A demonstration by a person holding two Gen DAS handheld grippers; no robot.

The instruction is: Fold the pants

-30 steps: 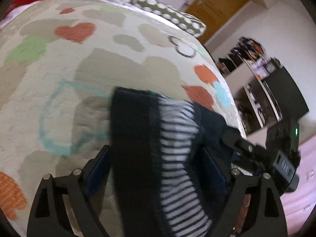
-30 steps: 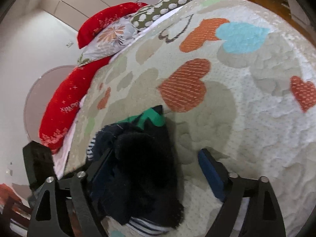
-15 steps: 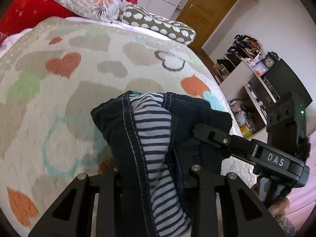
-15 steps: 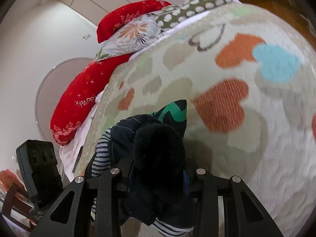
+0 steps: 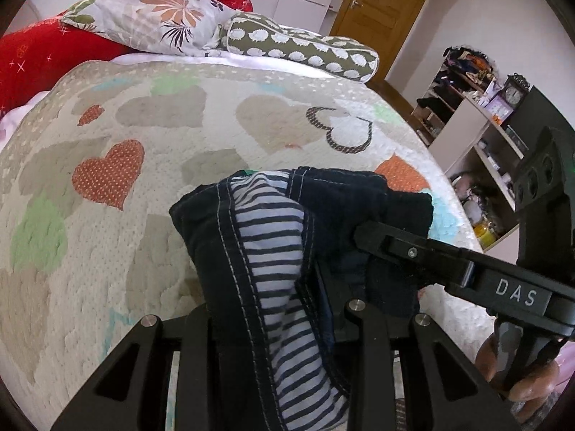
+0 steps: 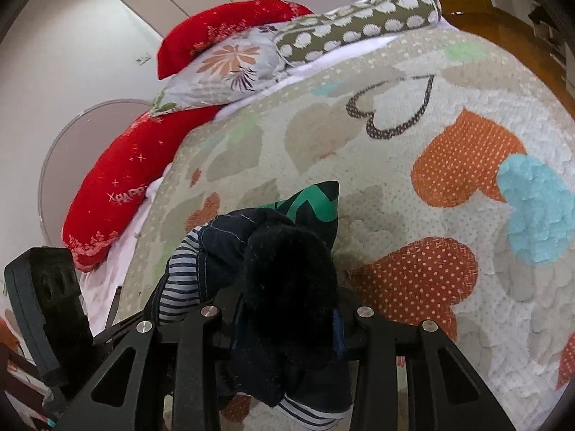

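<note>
Pants (image 5: 266, 251) hang bunched above the bed (image 5: 143, 125), clamped by both units: left hand-held gripper (image 5: 276, 309) and right hand-held gripper (image 6: 287, 309), side by side; fabric trails downward below both

A home bedroom: a bed under a heart-patterned quilt (image 5: 151, 251) with pillows (image 5: 151, 25) at its head, a wooden door (image 5: 381, 10), and cluttered shelves (image 5: 478, 136) bearing a clock (image 5: 514, 91).

Fingers (image 5: 325, 300) of both grippers buried in bunched pants (image 5: 273, 251); shelf (image 5: 478, 136) clutter too small to identify.
</note>
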